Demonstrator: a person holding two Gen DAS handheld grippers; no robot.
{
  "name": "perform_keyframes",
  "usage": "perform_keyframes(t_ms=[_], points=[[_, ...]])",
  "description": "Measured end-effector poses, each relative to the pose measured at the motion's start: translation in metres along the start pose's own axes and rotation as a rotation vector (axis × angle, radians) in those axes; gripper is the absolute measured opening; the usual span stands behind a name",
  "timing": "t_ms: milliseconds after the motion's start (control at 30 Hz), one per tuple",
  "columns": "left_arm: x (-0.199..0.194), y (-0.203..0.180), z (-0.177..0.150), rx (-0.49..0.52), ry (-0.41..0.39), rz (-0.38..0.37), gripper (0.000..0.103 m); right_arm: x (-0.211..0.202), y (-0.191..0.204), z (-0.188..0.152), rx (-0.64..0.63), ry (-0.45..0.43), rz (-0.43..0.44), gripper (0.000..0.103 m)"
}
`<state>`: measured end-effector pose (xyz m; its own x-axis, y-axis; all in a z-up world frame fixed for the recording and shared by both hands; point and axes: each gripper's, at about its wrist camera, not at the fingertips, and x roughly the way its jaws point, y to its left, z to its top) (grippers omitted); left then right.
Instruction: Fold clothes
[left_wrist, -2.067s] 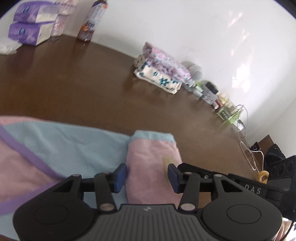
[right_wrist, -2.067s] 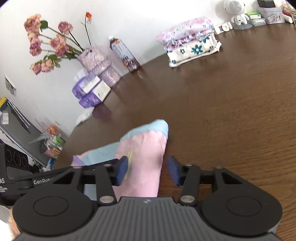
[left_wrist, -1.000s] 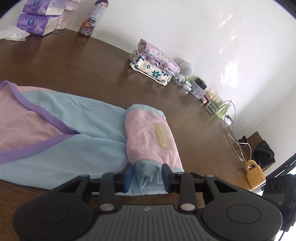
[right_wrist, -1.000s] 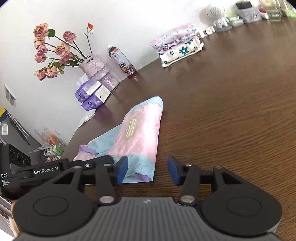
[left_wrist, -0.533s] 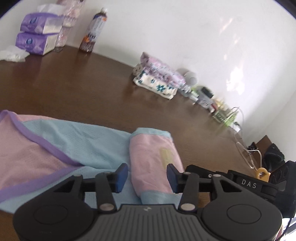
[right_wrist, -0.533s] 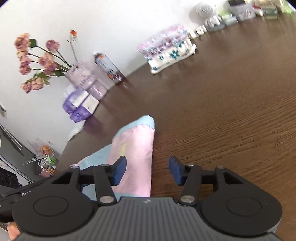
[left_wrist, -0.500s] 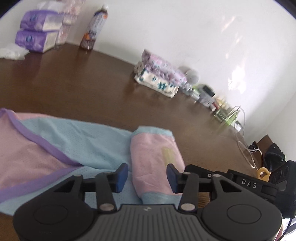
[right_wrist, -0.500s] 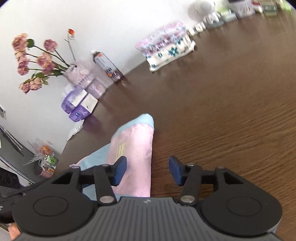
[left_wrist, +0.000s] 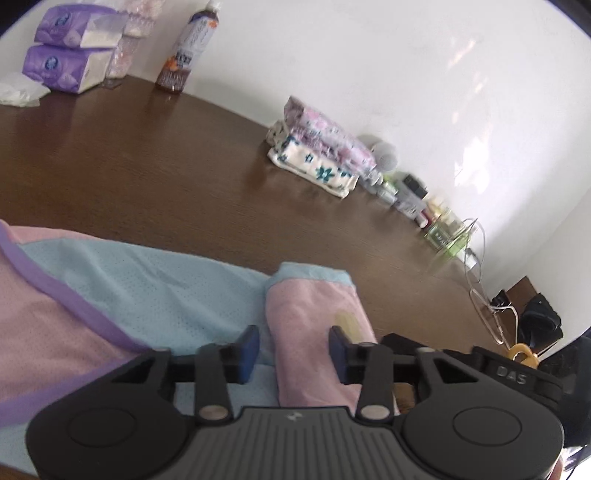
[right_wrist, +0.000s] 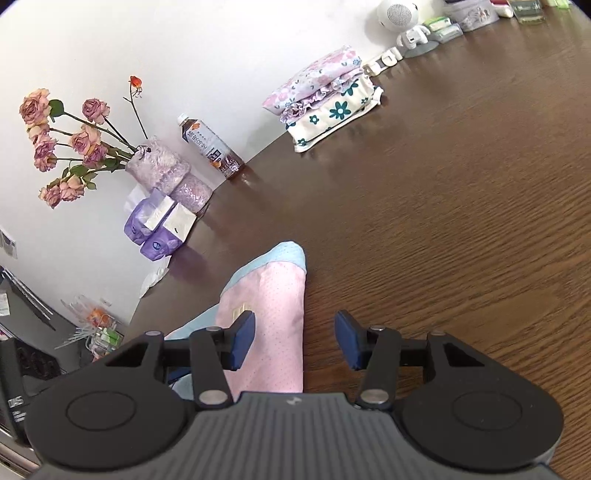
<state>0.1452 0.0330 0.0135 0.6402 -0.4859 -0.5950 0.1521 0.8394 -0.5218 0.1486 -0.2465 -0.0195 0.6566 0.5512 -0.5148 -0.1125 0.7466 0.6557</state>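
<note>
Just then, the left gripper (left_wrist: 293, 349) had let go: a second before, its jaws were pinched on the near hem of the garment (left_wrist: 155, 291), and now they stood apart, straddling the folded pink panel (left_wrist: 314, 325) without touching it. The garment lay flat on the brown table (left_wrist: 147, 147), one side already turned over. To the right, the right gripper (right_wrist: 294, 341) hung open over the panel's edge. I judged that fold set, and the spread side waiting.
</note>
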Motion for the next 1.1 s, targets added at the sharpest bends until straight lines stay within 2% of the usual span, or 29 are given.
perform_keyframes(t_ms=[67, 100, 133, 200, 400, 467, 533, 900, 1100], points=[[0.004, 0.005, 0.000, -0.026, 0.027, -0.034, 0.007, 0.001, -0.001, -0.002, 0.011, 0.009, 0.011, 0.050], [0.002, 0.007, -0.001, -0.040, 0.026, -0.047, 0.014, 0.001, 0.000, -0.002, 0.012, 0.009, 0.016, 0.050], [-0.002, 0.009, -0.001, -0.049, 0.020, -0.056, 0.030, 0.001, 0.000, -0.003, 0.012, 0.008, 0.020, 0.045], [-0.009, 0.012, 0.000, -0.064, 0.006, -0.071, 0.047, 0.002, 0.000, -0.003, 0.021, 0.001, 0.027, 0.040], [-0.031, 0.024, 0.001, -0.058, -0.040, -0.059, 0.048, 0.008, -0.001, -0.004, 0.060, 0.028, 0.030, 0.026], [-0.036, 0.032, 0.001, -0.073, -0.037, -0.066, 0.048, 0.009, 0.001, -0.006, 0.056, 0.031, 0.032, 0.011], [-0.042, 0.039, 0.002, -0.081, -0.046, -0.072, 0.048, 0.008, 0.006, -0.007, 0.041, 0.024, 0.031, 0.006], [-0.093, 0.077, 0.009, -0.097, -0.178, -0.076, 0.048, 0.007, 0.081, -0.001, -0.304, 0.044, -0.074, 0.005], [-0.107, 0.095, 0.009, -0.116, -0.205, -0.087, 0.049, 0.018, 0.127, -0.009, -0.430, 0.053, -0.083, 0.004]])
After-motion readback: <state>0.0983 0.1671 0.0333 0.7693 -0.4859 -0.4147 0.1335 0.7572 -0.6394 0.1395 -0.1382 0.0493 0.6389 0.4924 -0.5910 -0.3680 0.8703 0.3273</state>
